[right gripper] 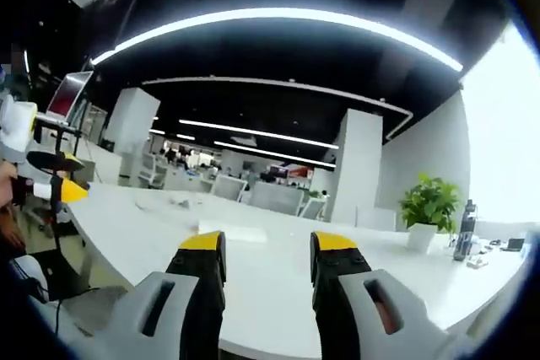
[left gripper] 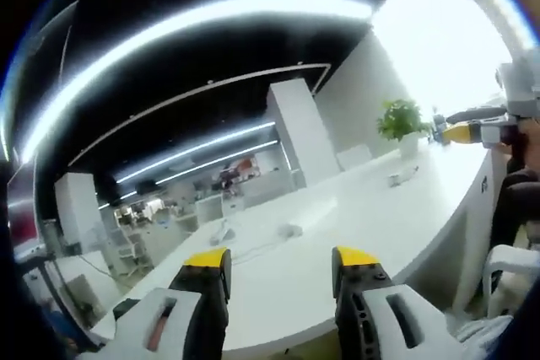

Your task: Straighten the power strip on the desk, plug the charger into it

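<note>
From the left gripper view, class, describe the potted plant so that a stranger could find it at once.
Start at the long white desk and follow it to its far end by the bright window. There stands the potted plant in a white pot. It is the one leafy green thing among white and grey objects.

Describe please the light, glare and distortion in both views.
Left gripper view: window blown out white, ceiling light strips smeared into arcs, desk bent by fisheye, soft overall. Right gripper view: dark ceiling, one bright curved strip, glare at the right edge, plant fairly sharp.
</note>
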`<act>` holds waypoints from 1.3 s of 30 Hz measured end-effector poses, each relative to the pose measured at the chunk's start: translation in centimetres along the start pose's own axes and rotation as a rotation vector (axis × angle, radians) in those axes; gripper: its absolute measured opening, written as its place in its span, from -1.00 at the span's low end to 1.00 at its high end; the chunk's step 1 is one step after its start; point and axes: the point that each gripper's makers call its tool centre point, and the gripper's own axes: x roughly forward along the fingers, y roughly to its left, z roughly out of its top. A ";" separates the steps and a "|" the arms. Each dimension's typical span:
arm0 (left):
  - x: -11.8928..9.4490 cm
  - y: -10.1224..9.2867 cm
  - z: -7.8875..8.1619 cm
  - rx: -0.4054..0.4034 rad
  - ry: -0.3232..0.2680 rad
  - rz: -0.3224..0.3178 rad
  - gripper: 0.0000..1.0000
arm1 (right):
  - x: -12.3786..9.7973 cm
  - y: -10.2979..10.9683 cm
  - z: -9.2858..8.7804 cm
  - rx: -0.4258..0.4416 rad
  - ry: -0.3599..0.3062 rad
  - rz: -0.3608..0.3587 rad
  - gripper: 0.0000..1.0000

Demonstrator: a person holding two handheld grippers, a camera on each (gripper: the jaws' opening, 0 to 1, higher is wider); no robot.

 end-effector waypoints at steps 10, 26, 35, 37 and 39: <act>0.4 -0.3 -0.7 -0.010 0.016 -0.023 -0.01 | 0.8 1.1 -0.8 -0.005 0.026 0.051 -0.20; 1.7 -0.2 -3.0 -0.037 0.081 -0.042 -0.03 | 2.7 2.7 -3.5 -0.007 0.109 0.130 -0.21; 3.0 -0.3 -3.0 -0.065 0.091 -0.065 -0.04 | 3.5 2.5 -4.2 0.007 0.127 0.137 -0.21; 3.3 -0.3 -2.9 -0.069 0.091 -0.069 -0.04 | 3.8 2.3 -4.3 0.014 0.130 0.136 -0.21; 3.6 -0.3 -2.8 -0.072 0.090 -0.072 -0.04 | 4.1 2.1 -4.4 0.021 0.132 0.130 -0.22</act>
